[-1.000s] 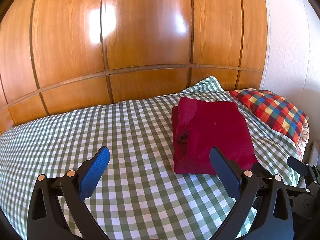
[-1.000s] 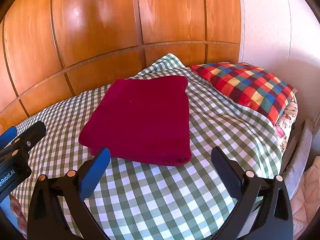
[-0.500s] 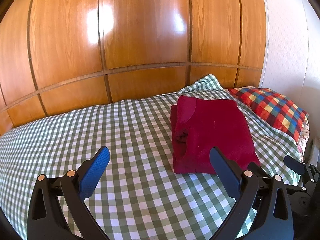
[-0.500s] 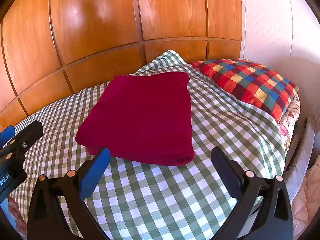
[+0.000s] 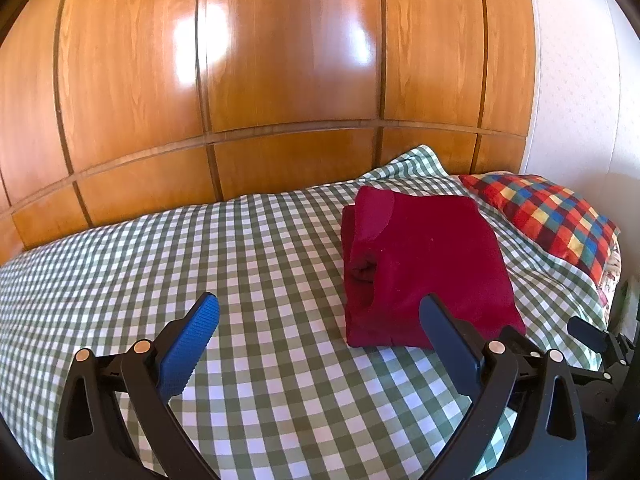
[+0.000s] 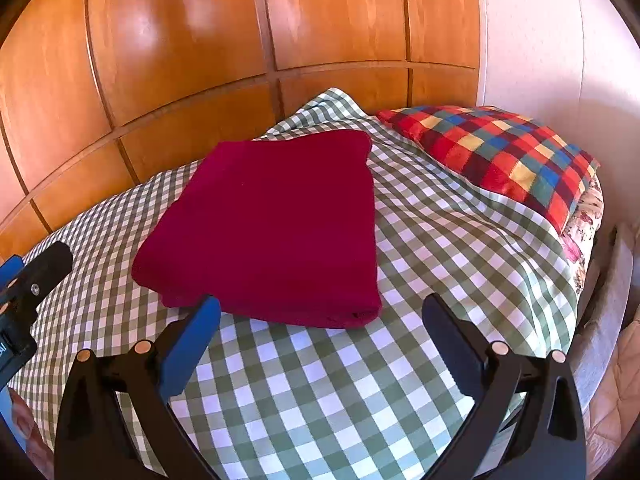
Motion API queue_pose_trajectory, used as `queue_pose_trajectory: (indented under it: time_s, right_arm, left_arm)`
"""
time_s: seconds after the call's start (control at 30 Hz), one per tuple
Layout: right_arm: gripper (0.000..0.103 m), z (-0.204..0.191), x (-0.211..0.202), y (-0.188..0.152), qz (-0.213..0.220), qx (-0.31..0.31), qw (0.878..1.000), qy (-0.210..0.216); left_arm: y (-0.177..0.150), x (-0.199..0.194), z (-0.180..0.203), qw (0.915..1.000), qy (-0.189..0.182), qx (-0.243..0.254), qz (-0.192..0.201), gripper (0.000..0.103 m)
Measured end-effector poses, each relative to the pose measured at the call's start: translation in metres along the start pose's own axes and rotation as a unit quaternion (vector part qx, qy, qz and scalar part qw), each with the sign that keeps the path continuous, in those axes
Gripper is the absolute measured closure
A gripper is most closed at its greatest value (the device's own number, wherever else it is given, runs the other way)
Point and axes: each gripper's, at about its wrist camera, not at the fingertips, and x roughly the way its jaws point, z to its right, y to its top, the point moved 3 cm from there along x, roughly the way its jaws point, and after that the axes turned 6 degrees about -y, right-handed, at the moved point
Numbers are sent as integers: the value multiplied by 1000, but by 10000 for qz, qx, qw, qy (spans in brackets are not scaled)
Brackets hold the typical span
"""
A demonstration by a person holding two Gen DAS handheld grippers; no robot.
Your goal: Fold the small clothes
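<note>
Left wrist view: left gripper (image 5: pixel 316 312) with fingers spread wide, holding nothing, poised above the checked bedsheet (image 5: pixel 240 264). Right gripper (image 6: pixel 320 312) likewise splayed and empty, its blue finger (image 6: pixel 192 344) just short of the near edge of the red garment (image 6: pixel 272 220). Garment lies on the sheet as a compact folded rectangle, near the patchwork pillow (image 6: pixel 500 156), wooden panelling (image 5: pixel 280 60) behind. Judgement: folding looks finished, both tools clear. Next move probably calls for a fresh garment, or tidying the loose flap on the left edge.
</note>
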Motion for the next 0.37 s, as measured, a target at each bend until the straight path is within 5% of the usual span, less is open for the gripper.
queue_pose_trajectory:
  time_s: [0.37]
  right_arm:
    - [2,72,44,32,-324,761,9956,-446]
  left_arm:
    - [-15,23,-14,9987,38,-211,-461,4]
